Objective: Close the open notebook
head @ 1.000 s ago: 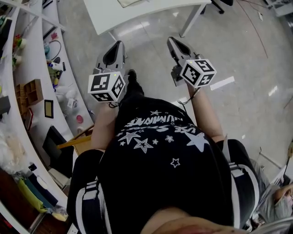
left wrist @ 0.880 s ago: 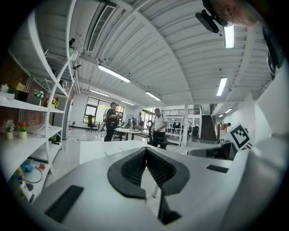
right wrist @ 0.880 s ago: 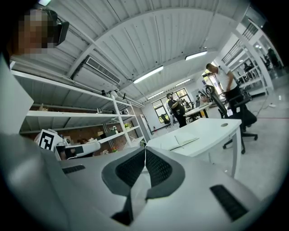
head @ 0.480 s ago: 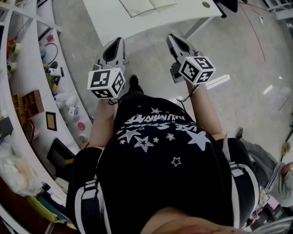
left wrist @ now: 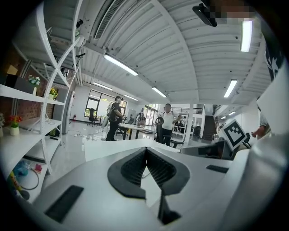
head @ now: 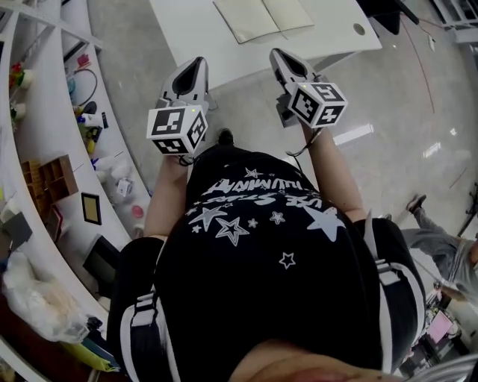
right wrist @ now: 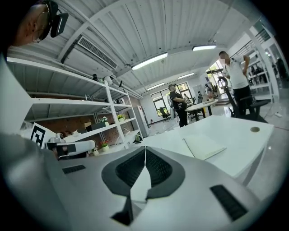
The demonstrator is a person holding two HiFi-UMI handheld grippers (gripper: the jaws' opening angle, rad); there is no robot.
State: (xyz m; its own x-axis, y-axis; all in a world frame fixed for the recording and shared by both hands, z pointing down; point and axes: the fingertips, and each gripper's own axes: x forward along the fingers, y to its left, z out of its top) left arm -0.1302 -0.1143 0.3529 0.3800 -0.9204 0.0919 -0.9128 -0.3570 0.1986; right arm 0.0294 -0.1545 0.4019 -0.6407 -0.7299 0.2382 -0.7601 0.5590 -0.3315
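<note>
The person holds both arms out in front of the body, bent a little at the elbows. The left gripper (head: 197, 63) and the right gripper (head: 277, 54) sit side by side with a gap between them. Both point ahead at the white table (head: 187, 30). Each one has a cube with black and white squares at its back end, near the hand.

The left tongs are closed, pad against pad, with nothing in them. The right tongs are closed too, and they hold nothing.

The notebook (head: 263, 16) lies open and flat on the table, ahead of the grippers and not touching them. It is a bit nearer the right one. White shelves (head: 45, 112) full of small things stand on the person's left.
</note>
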